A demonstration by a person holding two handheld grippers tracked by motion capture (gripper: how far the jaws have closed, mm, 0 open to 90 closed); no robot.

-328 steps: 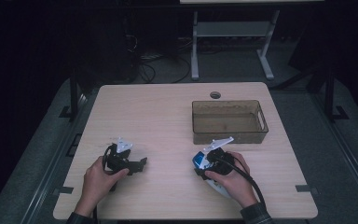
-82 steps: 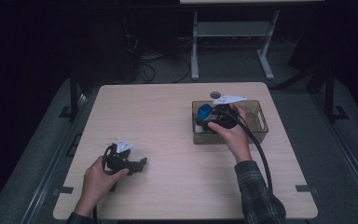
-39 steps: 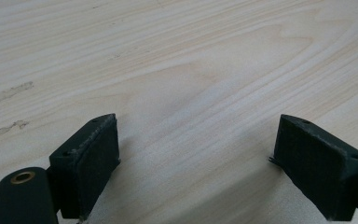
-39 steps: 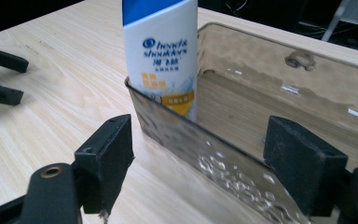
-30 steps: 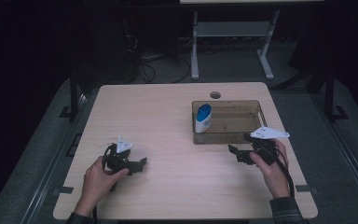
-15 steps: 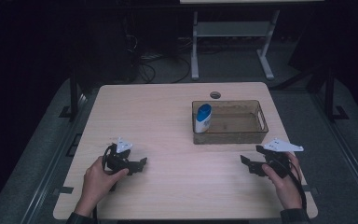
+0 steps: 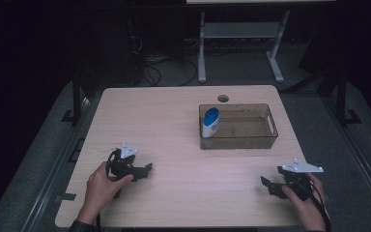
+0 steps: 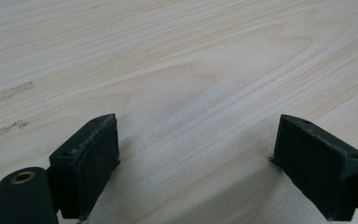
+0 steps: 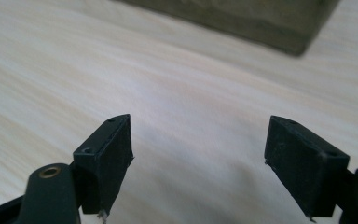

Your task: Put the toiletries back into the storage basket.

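Pale wood-grain table [image 7: 174, 121] in a dark room, grey floor [image 7: 43, 159] around it, translucent bin [image 7: 238, 126] at two o'clock, blue-capped bottle [image 7: 210, 122] upright in its left end, left gripper [image 7: 145, 170] at seven o'clock, jaws spread on bare wood, right gripper [image 7: 268, 185] at five o'clock, jaws spread, empty.

A light wooden table [image 7: 174, 121] with rounded corners and a small round cable hole [image 7: 223, 98] near its far edge carries the things. A translucent brown plastic bin [image 7: 270, 137] with handle cut-outs stands directly on it, right of the middle toward the far side, just in front of the hole. In both gripper views the tabletop shows pale wavy grain, with a few faint scuff marks [image 8: 7, 93] in the left gripper view.
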